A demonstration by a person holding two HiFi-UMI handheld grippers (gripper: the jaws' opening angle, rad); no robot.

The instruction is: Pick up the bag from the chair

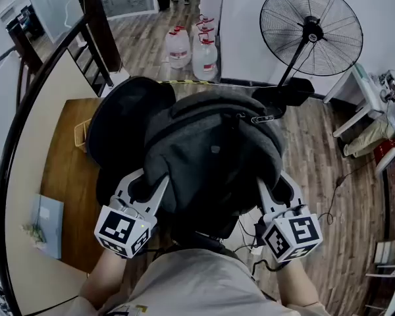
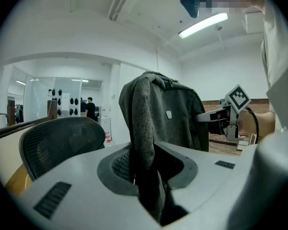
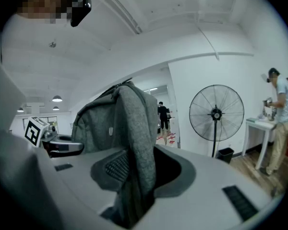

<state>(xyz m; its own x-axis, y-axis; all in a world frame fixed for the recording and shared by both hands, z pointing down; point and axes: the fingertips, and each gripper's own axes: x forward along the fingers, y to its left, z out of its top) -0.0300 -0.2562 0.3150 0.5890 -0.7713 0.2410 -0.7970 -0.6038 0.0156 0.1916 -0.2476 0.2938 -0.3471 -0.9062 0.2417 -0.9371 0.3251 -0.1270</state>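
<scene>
Left gripper (image 2: 146, 166) first: its jaws are pinched onto a thick grey fold of the backpack (image 2: 173, 114), and the cloth runs up out of the gap and over the top of the bag. Over to the right gripper (image 3: 134, 176), and it's the same story, jaws clamped on a grey fold at the other edge of the backpack (image 3: 98, 123). Neither pair is fully together; the fabric fills the narrow gap.

From the head view, the left gripper (image 1: 153, 184) and right gripper (image 1: 274, 188) sit at the near left and near right corners of the backpack (image 1: 214, 150), which is pulled in close to the person's chest, zip side up. The black office chair (image 1: 122, 124) lies just beyond and to the left of it, and its mesh back (image 2: 57, 143) shows beside the bag in the left gripper view.

Each gripper appears across the bag in the other's camera, at the far side of the grey panel. The backpack's underside is hidden in every view, so I can't tell whether it touches the seat. The jaw tips are buried in cloth, and the pads cannot be made out.

Further out stand a wooden desk (image 1: 66, 176) on the left, water jugs (image 1: 204, 58) ahead on the floor, and a pedestal fan (image 1: 311, 30) at the right, seen again past the bag in the right gripper view (image 3: 216, 114).
</scene>
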